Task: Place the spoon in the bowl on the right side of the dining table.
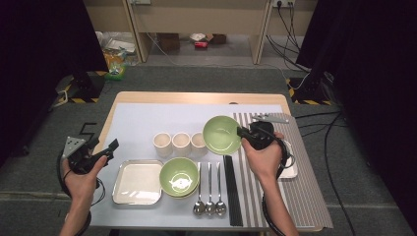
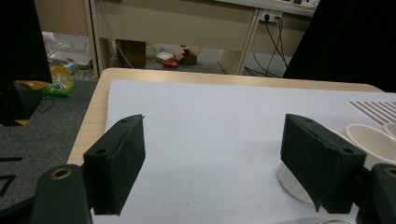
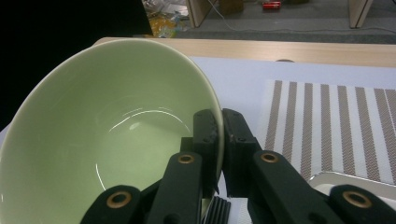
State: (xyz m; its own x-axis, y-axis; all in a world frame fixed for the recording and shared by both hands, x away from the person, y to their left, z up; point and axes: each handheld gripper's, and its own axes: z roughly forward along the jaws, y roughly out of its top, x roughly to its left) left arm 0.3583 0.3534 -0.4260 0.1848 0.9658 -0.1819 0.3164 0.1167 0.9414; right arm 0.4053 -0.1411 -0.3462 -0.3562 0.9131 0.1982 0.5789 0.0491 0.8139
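A green bowl hangs tilted above the table, held by its rim in my right gripper. In the right gripper view the two jaws pinch the green bowl's rim, one inside and one outside, at the right gripper. A second green bowl sits on the white mat. My left gripper hovers off the table's left edge, open and empty; the left gripper view looks across the bare white mat.
Three cream cups stand in a row, one cup near the left jaw. A metal tray, three spoons, black chopsticks and a striped placemat with another tray lie on the table.
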